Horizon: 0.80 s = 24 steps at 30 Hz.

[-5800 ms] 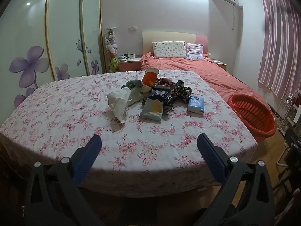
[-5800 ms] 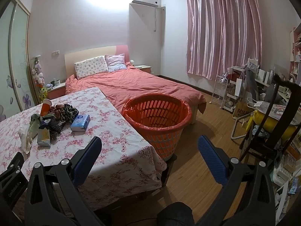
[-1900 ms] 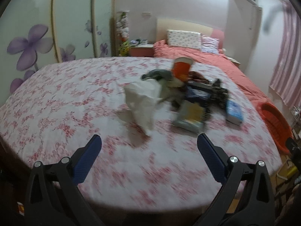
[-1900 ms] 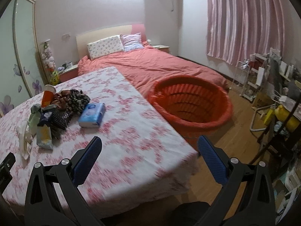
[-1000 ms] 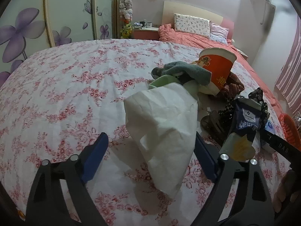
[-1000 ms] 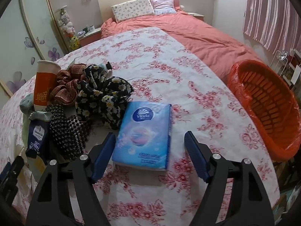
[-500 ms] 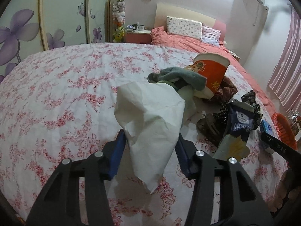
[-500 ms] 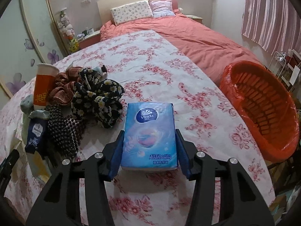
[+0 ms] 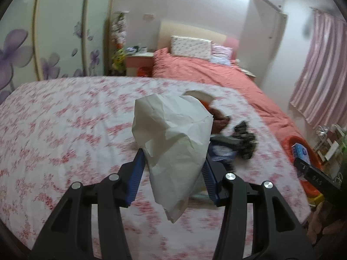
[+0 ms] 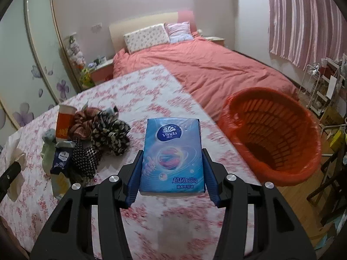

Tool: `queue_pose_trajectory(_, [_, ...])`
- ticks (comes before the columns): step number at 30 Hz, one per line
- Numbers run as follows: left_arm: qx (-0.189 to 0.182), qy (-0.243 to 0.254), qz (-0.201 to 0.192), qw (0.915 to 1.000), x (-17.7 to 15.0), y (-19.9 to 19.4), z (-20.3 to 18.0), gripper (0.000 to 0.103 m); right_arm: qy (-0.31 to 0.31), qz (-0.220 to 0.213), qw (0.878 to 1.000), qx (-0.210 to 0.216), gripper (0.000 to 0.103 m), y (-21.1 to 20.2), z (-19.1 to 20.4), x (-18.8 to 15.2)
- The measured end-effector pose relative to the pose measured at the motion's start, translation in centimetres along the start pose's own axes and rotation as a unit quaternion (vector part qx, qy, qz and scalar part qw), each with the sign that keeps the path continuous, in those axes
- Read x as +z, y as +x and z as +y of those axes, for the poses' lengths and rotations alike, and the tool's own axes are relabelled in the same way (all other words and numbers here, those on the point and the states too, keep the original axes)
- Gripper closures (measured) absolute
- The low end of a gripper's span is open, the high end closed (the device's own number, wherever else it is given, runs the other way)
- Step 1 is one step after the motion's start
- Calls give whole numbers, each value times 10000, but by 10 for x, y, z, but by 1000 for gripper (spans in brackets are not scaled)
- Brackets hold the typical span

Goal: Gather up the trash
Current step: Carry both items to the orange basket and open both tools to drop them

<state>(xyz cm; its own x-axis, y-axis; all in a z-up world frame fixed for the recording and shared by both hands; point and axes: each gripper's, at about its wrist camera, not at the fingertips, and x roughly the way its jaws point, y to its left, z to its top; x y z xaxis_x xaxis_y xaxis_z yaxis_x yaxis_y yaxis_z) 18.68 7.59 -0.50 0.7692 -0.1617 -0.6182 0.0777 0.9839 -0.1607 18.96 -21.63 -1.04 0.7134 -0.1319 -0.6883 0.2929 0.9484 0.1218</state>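
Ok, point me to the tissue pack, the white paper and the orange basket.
tissue pack [image 10: 172, 158], right wrist view, front face.
white paper [image 9: 173, 145], left wrist view, crumpled middle.
orange basket [image 10: 279, 149], right wrist view, inner wall.
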Motion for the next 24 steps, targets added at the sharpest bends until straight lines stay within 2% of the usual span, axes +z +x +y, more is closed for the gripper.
queue_pose_trajectory(7, [-603,256,0,9979,7,-8,-56,53,155,-273,9995,-83,51,-17,-33,4])
queue_pose_trajectory(14, [-1196,578,144,9910,10,6,-127,53,378,-565,9972,-298,51,-22,-74,15])
queue_pose_trajectory(20, [-1746,949,324,9795,8,31,-200,53,619,-683,9942,-552,51,-10,-114,25])
queue_pose_trajectory(24, [-2127,1229,457,9683,4,49,-251,53,815,-704,9922,-632,51,1,-141,29])
